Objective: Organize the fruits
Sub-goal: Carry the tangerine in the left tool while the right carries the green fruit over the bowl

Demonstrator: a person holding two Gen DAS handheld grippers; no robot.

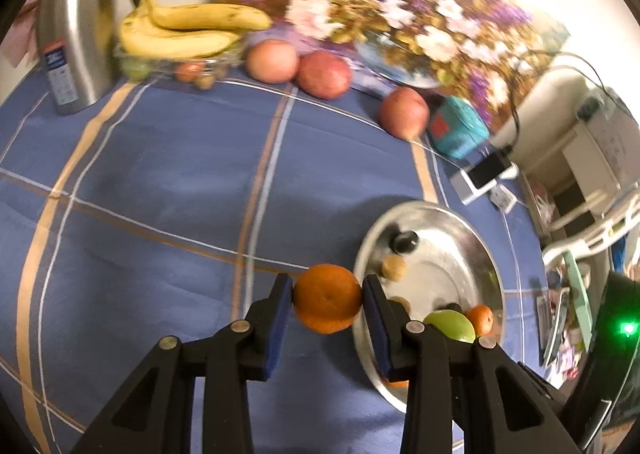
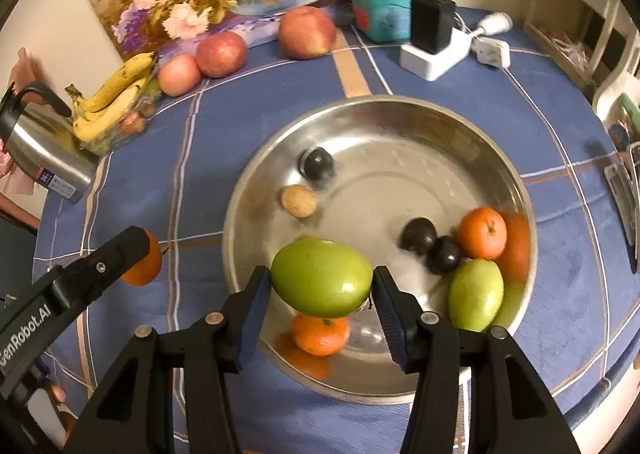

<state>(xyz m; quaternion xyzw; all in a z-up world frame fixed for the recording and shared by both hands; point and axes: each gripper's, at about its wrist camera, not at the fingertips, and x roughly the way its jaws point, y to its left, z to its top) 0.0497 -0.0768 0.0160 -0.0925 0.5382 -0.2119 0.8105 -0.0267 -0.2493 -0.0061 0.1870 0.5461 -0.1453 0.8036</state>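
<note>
A blue tablecloth (image 2: 208, 158) carries tan and white check lines. The bowl (image 2: 400, 110) is silver steel; inside sit orange mandarins (image 2: 482, 233), dark plums (image 2: 317, 163) and a tan walnut (image 2: 299, 201). At eleven o'clock lie yellow bananas (image 2: 112, 94); reddish apples (image 2: 221, 54) follow.

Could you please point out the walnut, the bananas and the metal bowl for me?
walnut (image 2: 299, 201): right wrist view, middle of its shell.
bananas (image 1: 188, 30): left wrist view, where the two overlap.
metal bowl (image 2: 400, 190): right wrist view, bare floor inside.
</note>
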